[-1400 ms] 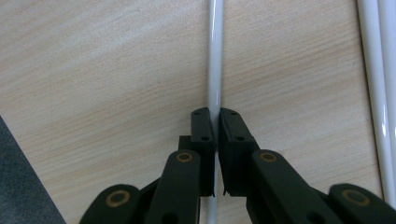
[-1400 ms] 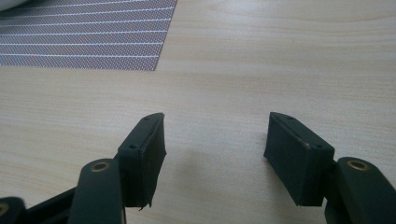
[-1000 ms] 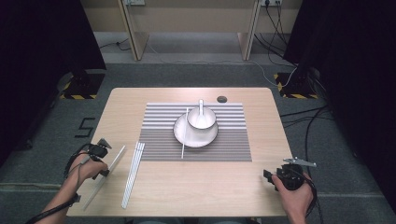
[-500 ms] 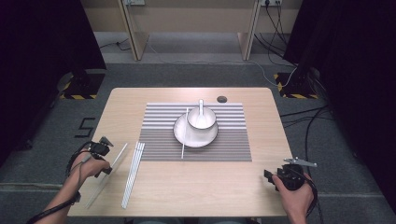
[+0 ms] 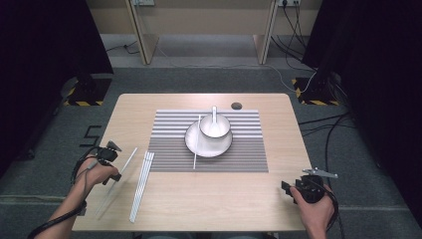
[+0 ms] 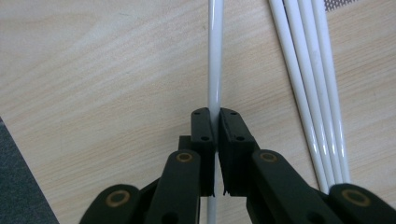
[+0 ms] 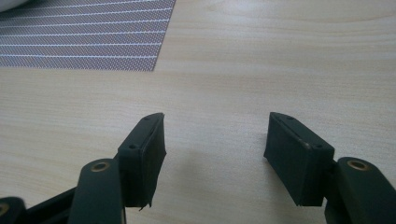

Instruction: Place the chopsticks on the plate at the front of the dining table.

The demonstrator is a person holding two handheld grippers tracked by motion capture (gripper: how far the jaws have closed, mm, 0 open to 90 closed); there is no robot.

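Two grippers are in the person's hands — the left gripper (image 5: pixel 115 167) with its jaws clamped on one white chopstick (image 6: pixel 215 56), and the right gripper (image 7: pixel 217 151) with its jaws spread over bare wood.

White chopsticks number six as far as the views allow: the clamped one, four lying side by side in a bundle (image 6: pixel 306 79) just beside it, and one (image 5: pixel 196 142) resting across the plate.

There is one white plate (image 5: pixel 194 144), one white bowl (image 5: pixel 215 127) on it, and one white spoon (image 5: pixel 214 114) in the bowl.

One striped placemat (image 5: pixel 249 149) lies on the one wooden table (image 5: pixel 224 199) — and one small dark round thing (image 5: pixel 236 105) sits near the table's far edge.
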